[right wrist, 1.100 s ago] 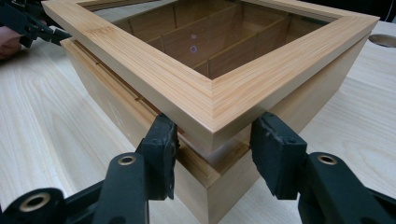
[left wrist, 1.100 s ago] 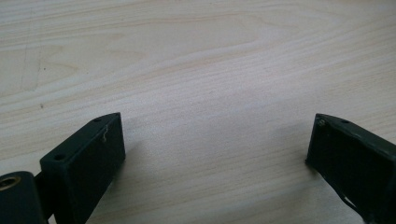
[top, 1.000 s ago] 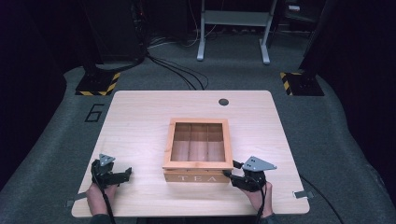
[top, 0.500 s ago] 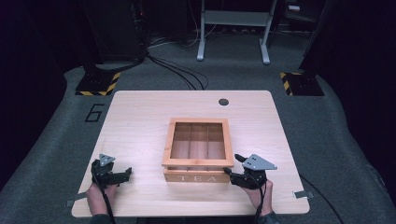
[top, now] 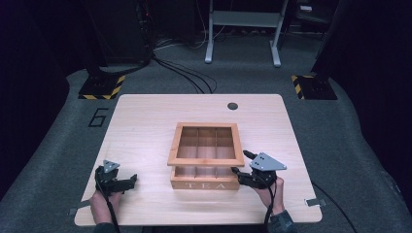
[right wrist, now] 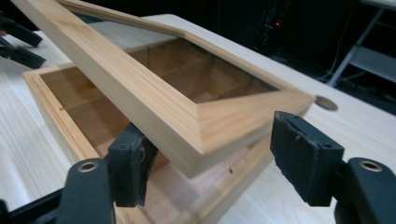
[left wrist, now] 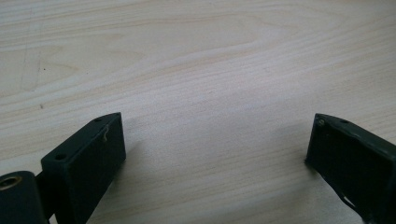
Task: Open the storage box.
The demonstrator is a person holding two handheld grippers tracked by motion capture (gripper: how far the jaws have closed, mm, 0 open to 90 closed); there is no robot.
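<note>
High view: wooden tea box [top: 206,167] sits mid-counter [top: 145,121], "TEA" on the face toward the person. Its framed lid [top: 206,144] is raised off the box body at the near edge, so a gap shows between lid and body there; the far edge looks hinged, though the hinge itself is too small to see. Right gripper [top: 241,174] is at the box's near right corner, just under the lid's corner. Left gripper [top: 127,181] rests on the counter well to the left of the box, touching nothing of it. Small dark hole [top: 232,106] in the counter beyond the box.

Left gripper view: fingers [left wrist: 88,163] stand wide apart over bare counter wood, nothing between them.

Right gripper view: the lid's corner [right wrist: 224,121] lies between the fingers [right wrist: 303,158], tilted up away from the box body, with the divided compartments visible underneath, apparently empty. The fingers are parted; the left one sits tucked under the lid's lower edge and the right one stands clear of the corner with a visible gap. So it reads as a lift from beneath, not a clamp.

Progress, as a judgement: opening has begun, lid only partly up. Left to do: swing the lid up and back past upright until it rests open. Risk: the lid slips off the one supporting finger and drops shut.
</note>
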